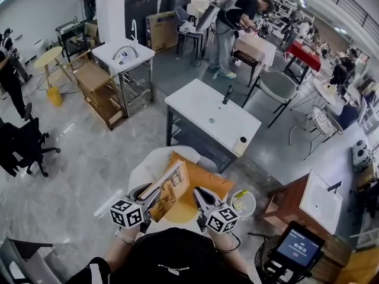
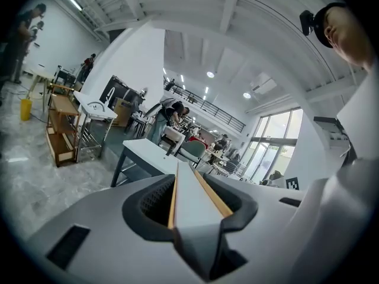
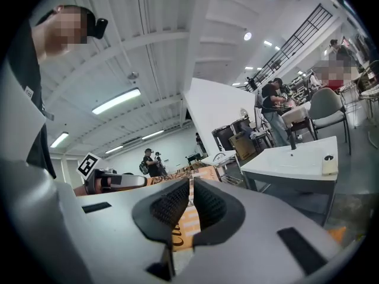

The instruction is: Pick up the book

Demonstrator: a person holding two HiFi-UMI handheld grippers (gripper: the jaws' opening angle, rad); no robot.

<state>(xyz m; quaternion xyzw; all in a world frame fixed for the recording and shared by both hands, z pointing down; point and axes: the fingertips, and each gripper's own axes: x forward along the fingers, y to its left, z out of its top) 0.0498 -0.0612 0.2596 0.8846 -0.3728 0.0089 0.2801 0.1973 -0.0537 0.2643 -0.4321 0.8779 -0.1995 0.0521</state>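
Observation:
The book (image 1: 170, 189), orange and yellow with dark lettering on its cover, is lifted off the round white table (image 1: 155, 160) and stands tilted, partly opened. My left gripper (image 1: 151, 195) is shut on the thick block of pages; in the left gripper view the book's white page edge (image 2: 190, 195) with orange covers fills the gap between the jaws of the left gripper (image 2: 192, 183). My right gripper (image 1: 201, 199) is shut on a thin orange leaf or cover of the book (image 3: 187, 225), pinched between the nearly closed jaws of the right gripper (image 3: 190, 197).
A small white bowl (image 1: 244, 203) sits on the round table at the right. Beyond stands a white sink table (image 1: 212, 120); another sink unit (image 1: 123, 55) and wooden shelves (image 1: 98, 84) are at the back left. People work at benches far behind.

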